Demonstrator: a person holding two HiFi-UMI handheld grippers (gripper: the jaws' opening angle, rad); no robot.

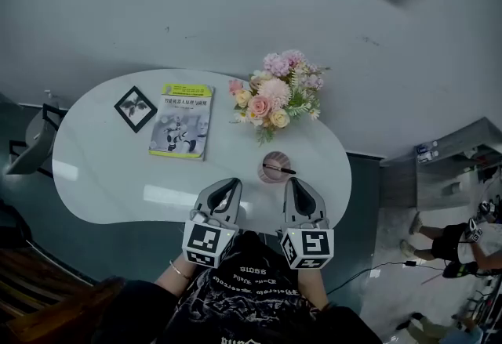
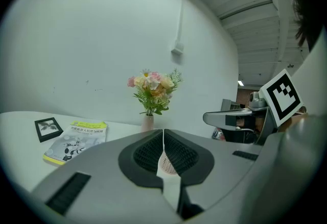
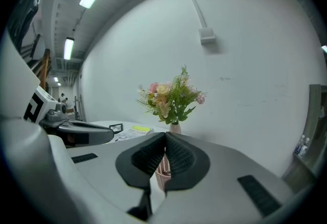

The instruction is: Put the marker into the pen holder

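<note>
Both grippers are pinched shut on nothing: left gripper, right gripper. The marker sits in the holder just ahead of your right gripper, its long axis leaning rightward over the rim. Only the head view shows it (the gripper views catch just the holder's mesh wall).

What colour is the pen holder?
The pen holder is pale pink, best seen in the head view.

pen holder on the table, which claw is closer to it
Right. The right claw is just off the near right side of the pen holder; the left claw is farther away, off its near left.
</note>
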